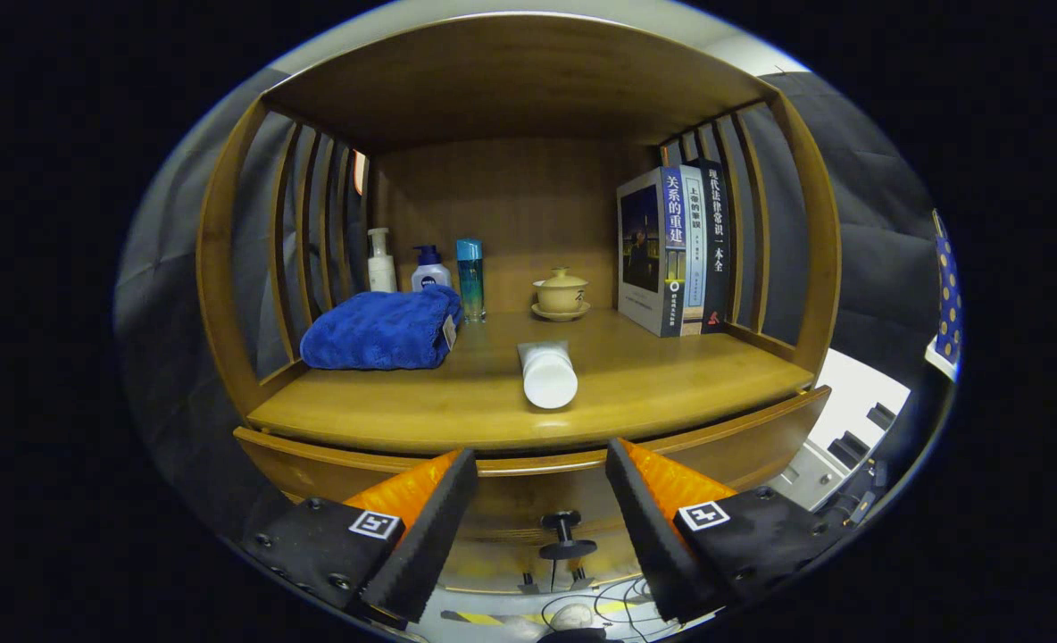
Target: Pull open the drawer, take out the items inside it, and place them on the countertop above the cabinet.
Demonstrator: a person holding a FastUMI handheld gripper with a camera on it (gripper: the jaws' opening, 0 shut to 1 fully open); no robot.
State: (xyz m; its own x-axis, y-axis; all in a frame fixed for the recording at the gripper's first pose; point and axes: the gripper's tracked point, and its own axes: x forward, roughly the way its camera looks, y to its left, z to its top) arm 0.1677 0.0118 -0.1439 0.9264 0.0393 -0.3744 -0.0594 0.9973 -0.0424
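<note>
A wooden cabinet has a countertop (386,406) under an open-fronted shelf frame. On the countertop, just beyond my fingers, lies a white tube (548,375) with its cap end facing me. Below the countertop's front edge runs the drawer front (743,442), and its dark knob (564,529) sits low between my two fingers. The drawer's inside is hidden from here. My gripper (539,453) is open, level with the drawer's top rim, with nothing between its fingers.
At the back of the countertop are a folded blue towel (381,329), three bottles (430,268), a lidded tea cup on a saucer (561,293) and upright books (671,250). Slatted wooden sides (796,241) close in the shelf. Cables lie on the floor (618,607) below.
</note>
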